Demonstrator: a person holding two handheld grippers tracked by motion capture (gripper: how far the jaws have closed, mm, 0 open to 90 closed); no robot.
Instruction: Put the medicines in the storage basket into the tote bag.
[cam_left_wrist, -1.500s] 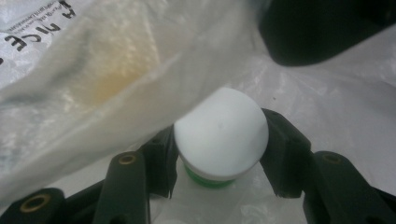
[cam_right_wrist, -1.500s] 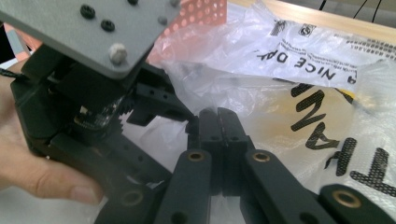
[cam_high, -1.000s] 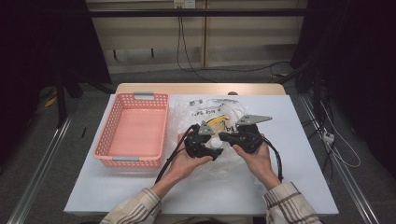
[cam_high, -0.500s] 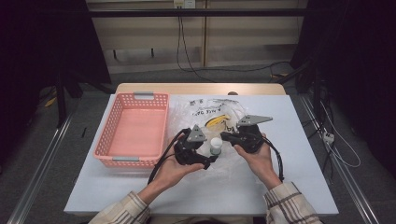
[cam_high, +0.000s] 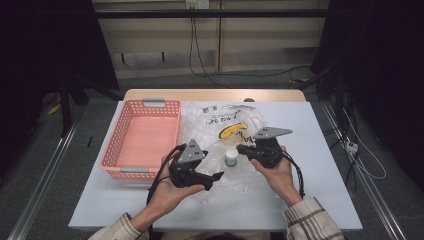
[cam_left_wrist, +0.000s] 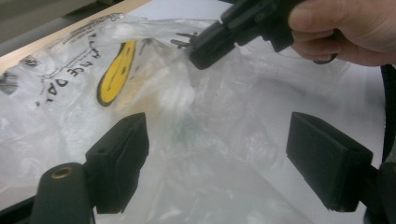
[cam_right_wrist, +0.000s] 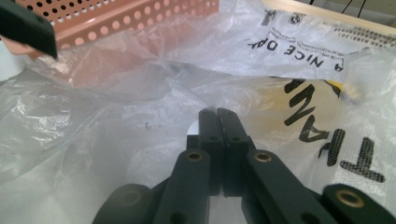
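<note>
A thin plastic bag (cam_high: 220, 135) lies crumpled on the white worktop (cam_high: 320, 200), just beside the pink basket (cam_high: 142, 137). An edge of its film is pinched by the fully closed right claw (cam_high: 243, 149). The left claw (cam_high: 216, 176) has just been opening and is held wide with nothing pressed between its pads, only film lying beneath. A small white-capped bottle (cam_high: 230, 158) is seen between the two claws, at the bag. The bag-opening step is judged to be in hand; next, a fresh hold on the opposite film layer is called for.
</note>
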